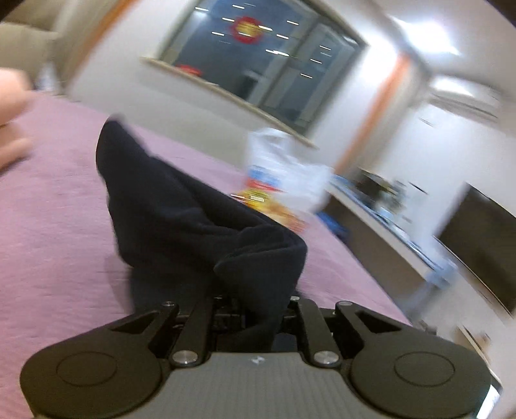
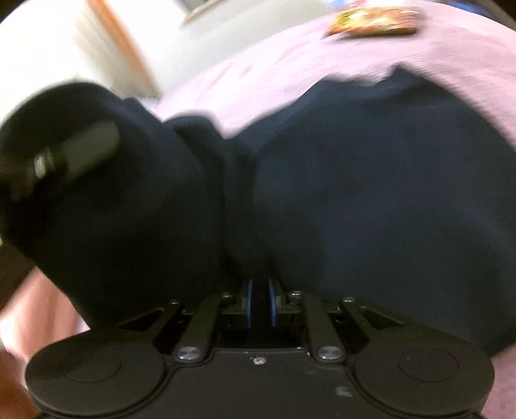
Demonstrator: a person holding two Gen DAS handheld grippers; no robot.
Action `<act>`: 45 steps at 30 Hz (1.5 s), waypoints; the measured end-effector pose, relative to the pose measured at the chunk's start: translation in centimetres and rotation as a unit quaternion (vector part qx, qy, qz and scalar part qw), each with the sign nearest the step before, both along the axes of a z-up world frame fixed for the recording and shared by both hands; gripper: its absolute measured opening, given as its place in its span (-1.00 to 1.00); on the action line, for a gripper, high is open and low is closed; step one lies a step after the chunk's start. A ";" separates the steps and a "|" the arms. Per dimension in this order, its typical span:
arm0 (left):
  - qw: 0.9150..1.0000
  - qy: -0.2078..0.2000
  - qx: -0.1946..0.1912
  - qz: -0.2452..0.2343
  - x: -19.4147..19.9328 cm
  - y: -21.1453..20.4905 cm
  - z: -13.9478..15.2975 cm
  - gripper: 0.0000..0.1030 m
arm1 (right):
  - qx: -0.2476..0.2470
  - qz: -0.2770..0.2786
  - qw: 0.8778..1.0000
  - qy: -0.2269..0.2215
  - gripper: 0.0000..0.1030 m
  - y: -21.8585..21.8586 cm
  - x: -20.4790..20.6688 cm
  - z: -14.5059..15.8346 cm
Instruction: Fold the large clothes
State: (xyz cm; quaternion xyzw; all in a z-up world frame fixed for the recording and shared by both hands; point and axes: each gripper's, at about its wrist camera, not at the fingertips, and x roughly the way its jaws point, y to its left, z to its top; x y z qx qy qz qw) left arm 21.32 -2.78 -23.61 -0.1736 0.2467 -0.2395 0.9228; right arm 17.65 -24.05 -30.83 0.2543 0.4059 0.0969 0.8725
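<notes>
Left wrist view: the left hand-held gripper (image 1: 258, 309) is sitting at 6 o'clock in the frame, and its jaws are standing close together, clamping a bunched fold of the dark garment (image 1: 180, 212). The fingertips are hiding under the cloth. From the clamp the garment is running up toward 11 o'clock, lifting off the purple bedspread (image 1: 58, 225) and narrowing to a point near the far edge. A plastic bag (image 1: 283, 167) with printed packaging is lying on the bedspread at about 1 o'clock from the garment, close to it. A dark window (image 1: 258, 51) is occupying the wall at 12 o'clock. A long worktop (image 1: 380, 222) carrying blurred items is running along the wall at 3 o'clock. The frame is blurring heavily.

Right wrist view: the right hand-held gripper (image 2: 259, 290) is sitting at 6 o'clock, with its blue-edged pads (image 2: 249, 303) standing close together and gripping a pinch of the same dark garment (image 2: 371, 193). The garment is filling the middle of the frame, spreading toward 3 o'clock over the bedspread (image 2: 290, 64). At 9 o'clock a raised fold is wrapping a blurred dark object; its identity cannot be determined. A flat printed packet (image 2: 371, 22) is lying on the bedspread at 1 o'clock, well apart from the garment.
</notes>
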 end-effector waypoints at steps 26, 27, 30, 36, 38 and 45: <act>0.982 0.076 0.119 -0.129 2.6 -17.0 -9.6 -0.76 | 0.067 0.092 0.993 -0.006 -0.09 -14.3 13.8 -0.5; 0.982 0.072 0.117 -0.130 2.6 -17.0 -9.4 -0.76 | 0.058 0.101 0.993 -0.013 -0.20 -14.0 13.7 -0.1; 0.984 0.057 0.102 -0.135 2.0 -16.8 -7.7 -0.76 | 0.024 0.105 0.993 -0.050 -0.30 -14.0 12.7 2.3; 0.978 0.064 0.129 -0.152 3.6 -20.6 -8.3 -0.69 | -0.034 0.070 0.997 -0.023 -0.21 -14.9 13.2 2.3; 0.970 0.084 0.169 -0.154 3.9 -21.5 -10.5 -0.68 | -0.051 0.054 0.997 0.030 0.42 -14.8 13.9 0.1; 0.954 0.105 0.110 -0.257 -0.8 -18.2 -9.8 -0.32 | -0.039 -0.013 0.999 -0.013 0.49 -17.7 8.0 3.4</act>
